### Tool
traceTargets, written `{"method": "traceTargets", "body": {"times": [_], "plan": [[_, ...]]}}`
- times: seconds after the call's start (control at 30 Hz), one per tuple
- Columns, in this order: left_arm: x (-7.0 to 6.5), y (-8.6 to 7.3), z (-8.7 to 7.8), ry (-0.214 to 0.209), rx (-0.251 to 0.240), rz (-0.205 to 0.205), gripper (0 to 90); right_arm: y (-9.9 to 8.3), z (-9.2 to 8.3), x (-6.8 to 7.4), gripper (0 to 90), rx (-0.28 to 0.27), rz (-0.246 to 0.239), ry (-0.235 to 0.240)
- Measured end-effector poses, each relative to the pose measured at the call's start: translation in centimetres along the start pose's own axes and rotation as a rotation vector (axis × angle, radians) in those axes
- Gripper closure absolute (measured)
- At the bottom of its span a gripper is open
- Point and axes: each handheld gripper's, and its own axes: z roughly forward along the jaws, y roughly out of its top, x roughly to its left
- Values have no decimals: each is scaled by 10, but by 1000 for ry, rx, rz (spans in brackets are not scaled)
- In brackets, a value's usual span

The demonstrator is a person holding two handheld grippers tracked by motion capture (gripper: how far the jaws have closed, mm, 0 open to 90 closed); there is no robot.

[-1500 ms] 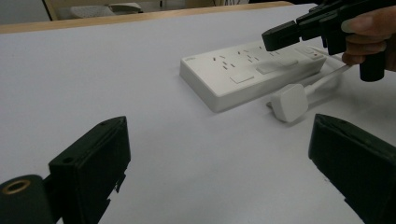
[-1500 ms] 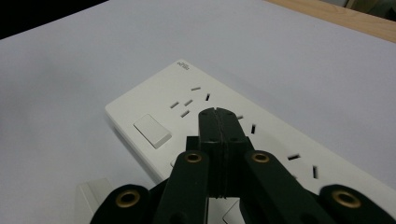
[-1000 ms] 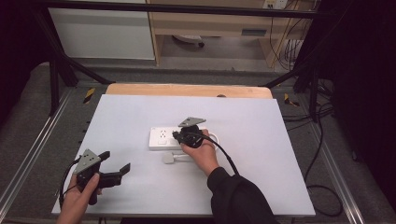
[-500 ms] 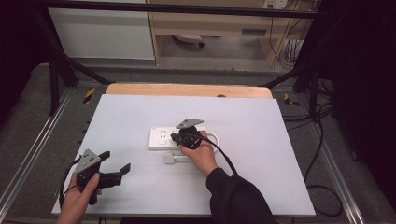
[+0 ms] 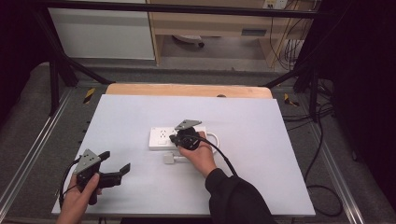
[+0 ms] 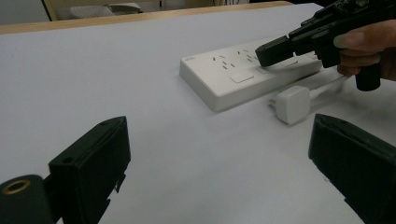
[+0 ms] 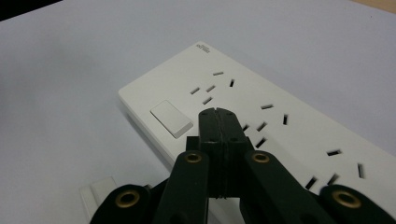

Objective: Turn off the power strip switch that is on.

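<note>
A white power strip [image 5: 161, 136] lies flat mid-table, its rocker switch [image 7: 171, 119] near its left end. My right gripper [image 7: 218, 113] is shut with nothing between its jaws, the tips just over the strip's face beside the switch; it also shows as the right gripper [image 5: 174, 138] and right gripper [image 6: 272, 50]. A small white plug [image 5: 168, 158] on a white cord lies just in front of the strip, seen too as the plug [image 6: 292, 103]. My left gripper [image 5: 116, 168] is held open and empty near the table's front left, left gripper [image 6: 219, 172] aimed toward the strip.
The white tabletop [image 5: 280, 154] has a wooden strip [image 5: 187, 90] along its far edge. The strip's white cable [image 5: 214, 138] loops to its right. Black cables [image 5: 322, 140] hang off the table's right side.
The right gripper has crept slightly leftward over the power strip. The left gripper has stayed put.
</note>
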Motion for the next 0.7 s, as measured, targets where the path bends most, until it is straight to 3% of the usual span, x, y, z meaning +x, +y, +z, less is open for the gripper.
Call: {"method": "traceTargets", "body": {"times": [0.7], "plan": [[0, 0, 0, -3, 4, 7, 55, -1, 1, 2, 900, 6, -3, 3]]}}
